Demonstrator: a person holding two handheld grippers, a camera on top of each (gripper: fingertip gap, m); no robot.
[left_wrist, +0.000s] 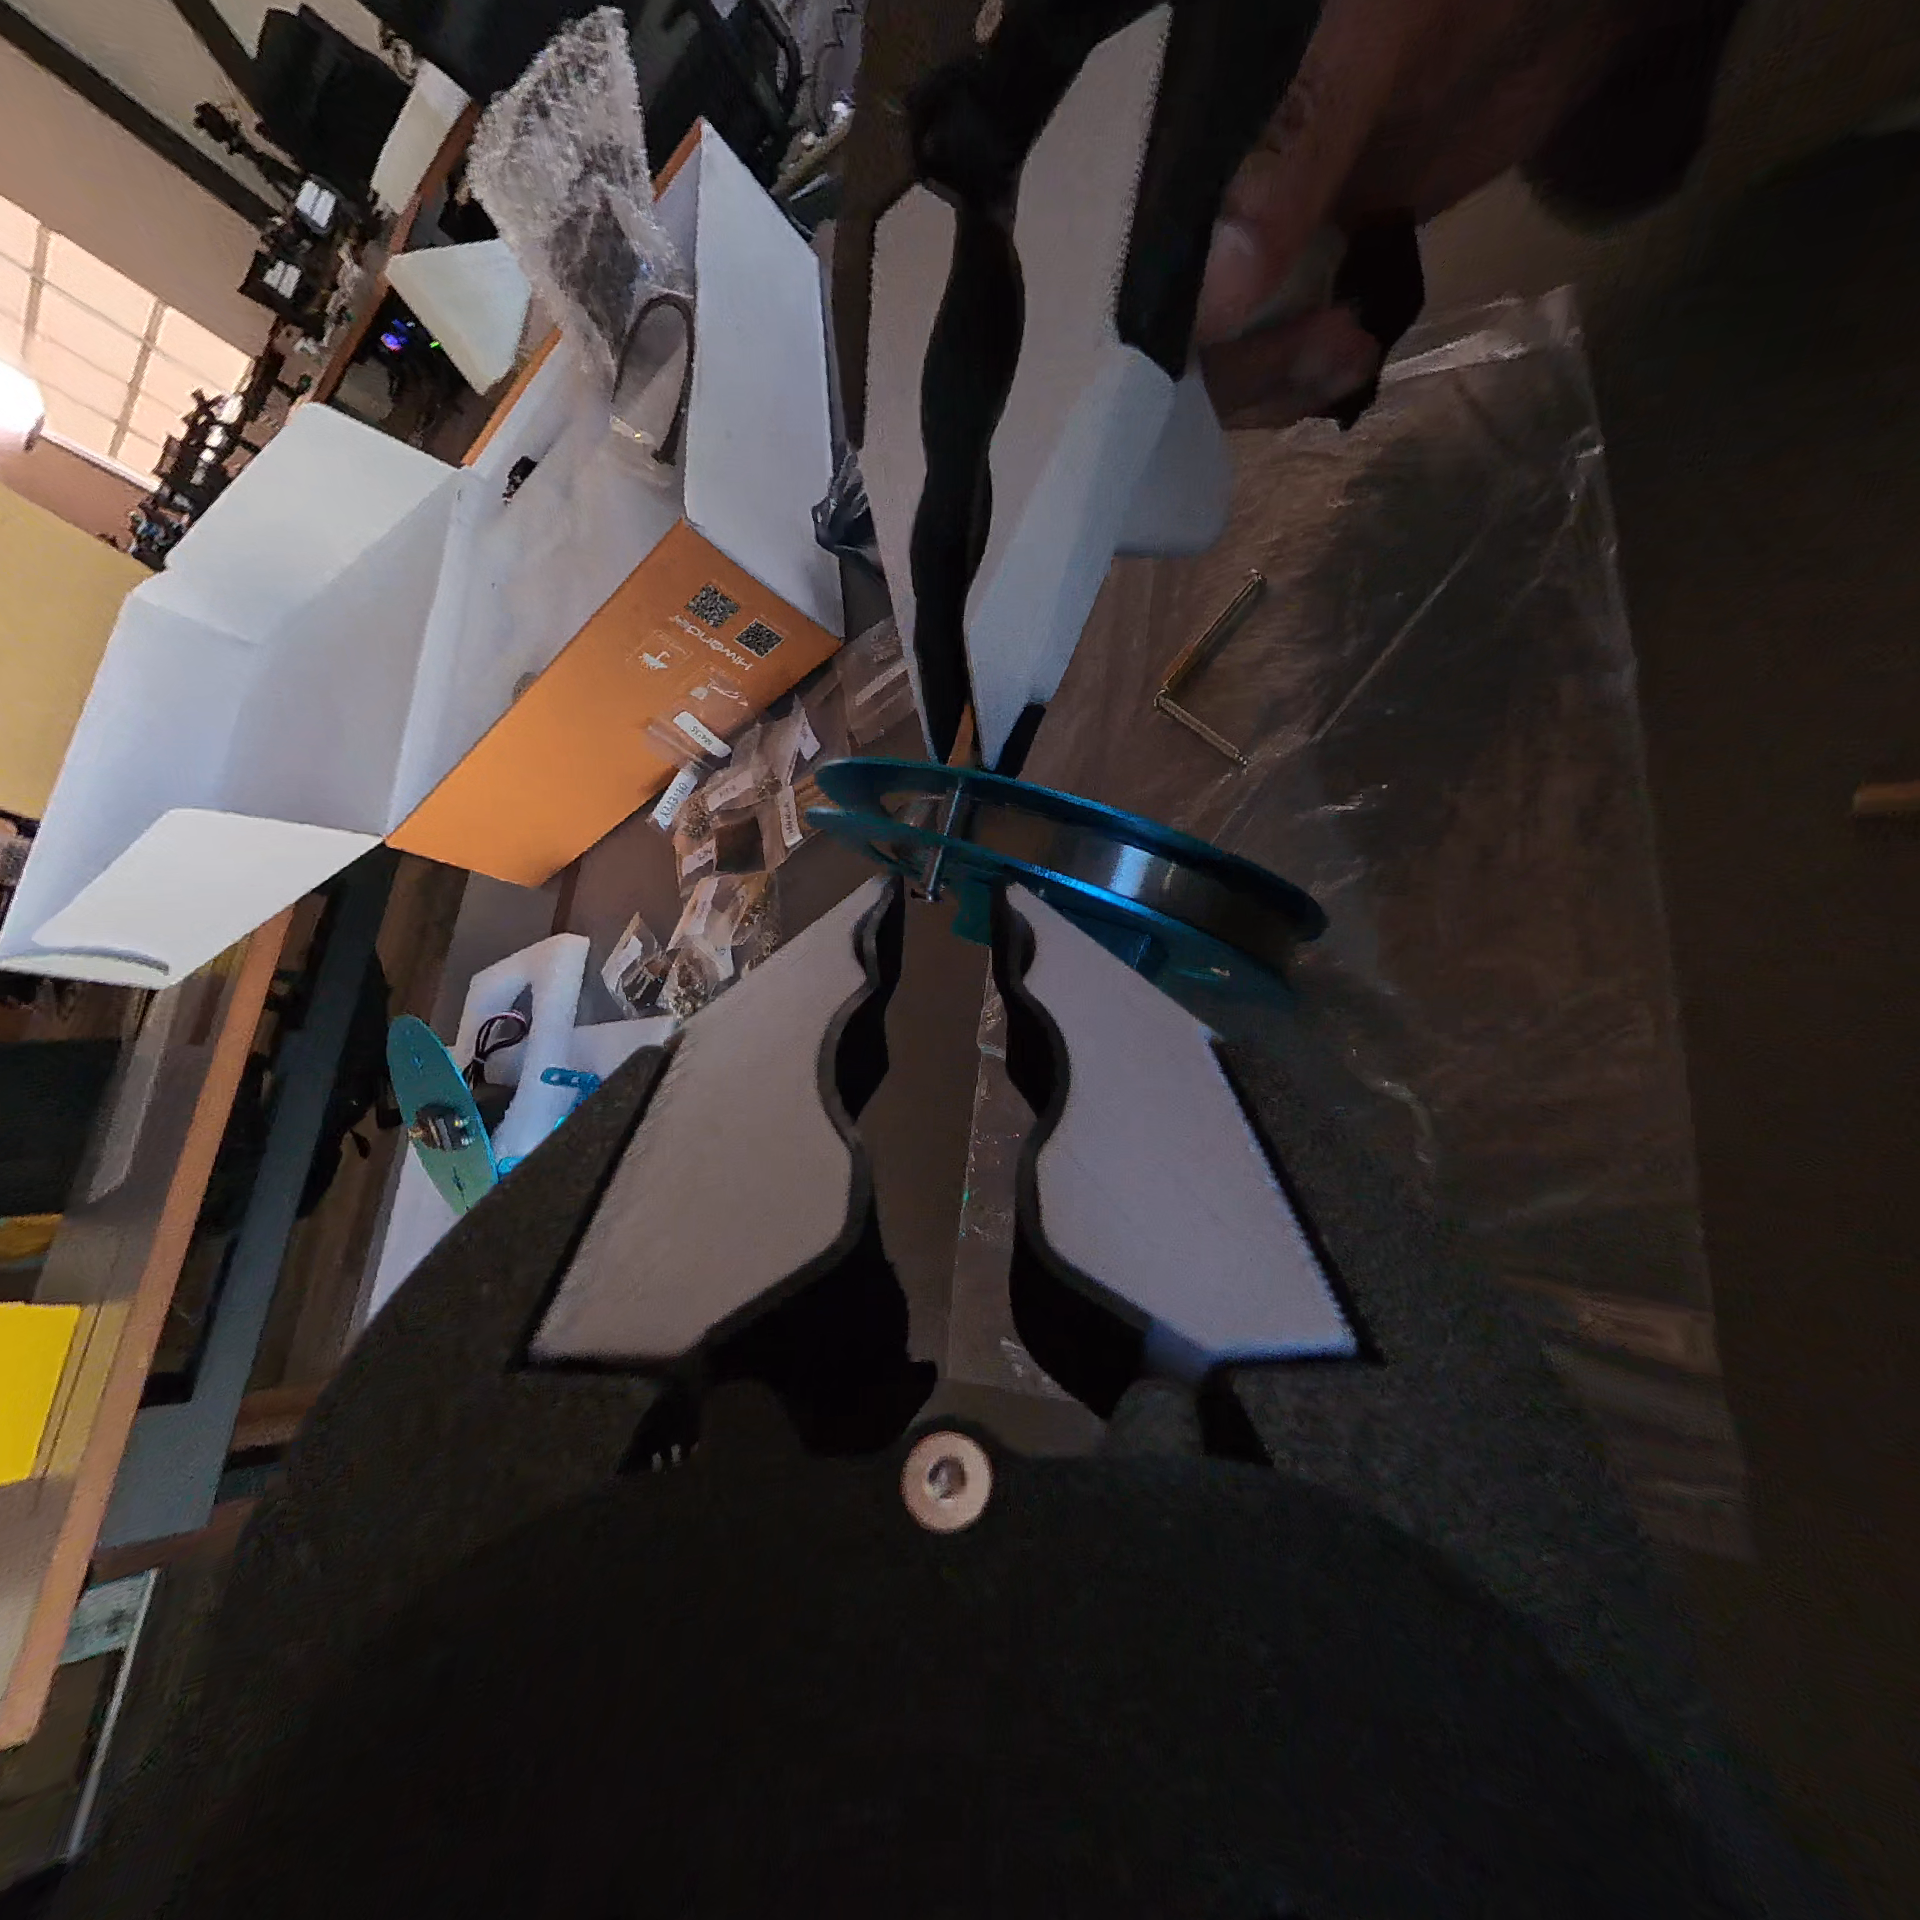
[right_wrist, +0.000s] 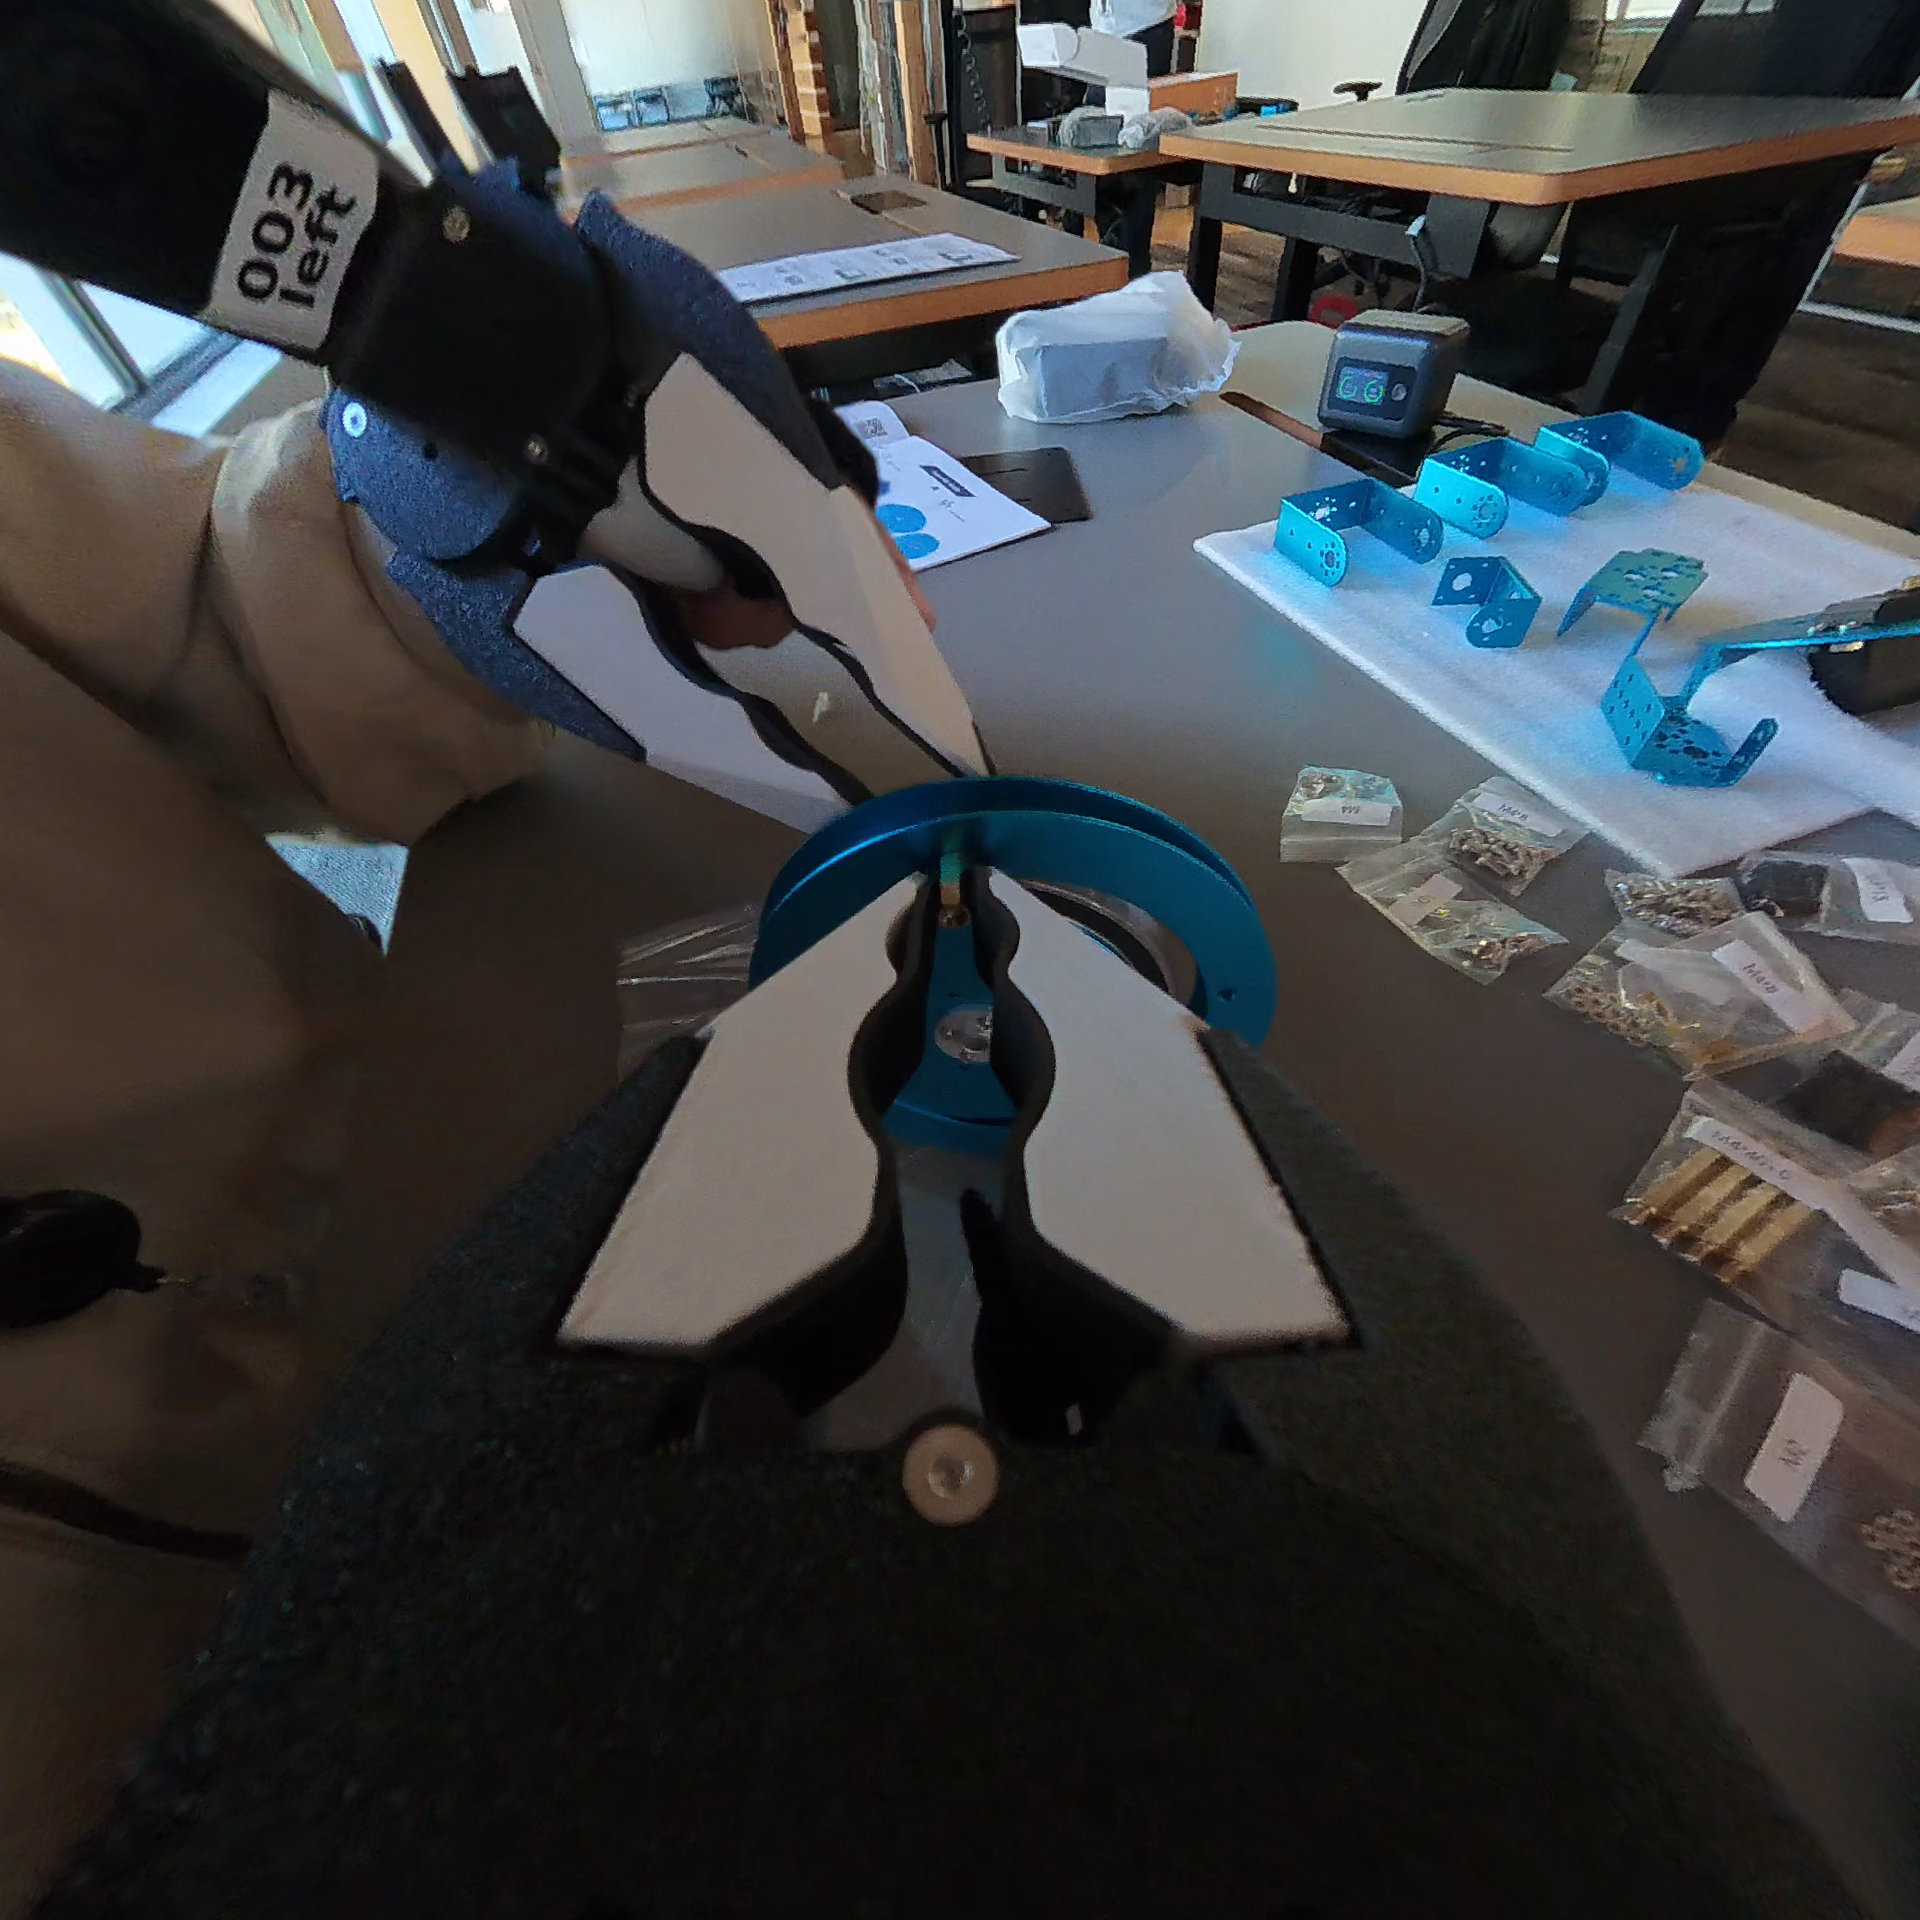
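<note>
Right claw (right_wrist: 951, 883) nearly closed, tips pinching. Left claw (right_wrist: 914, 779) nearly closed, angled down opposite, tips almost meeting.

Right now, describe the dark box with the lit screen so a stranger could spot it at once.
Start at the grey table and find the white foam sheet carrying blue metal brackets. Just behind that row of brackets sits the small dark box. Unlike its neighbours, it alone has a glowing green display on its front.
</note>
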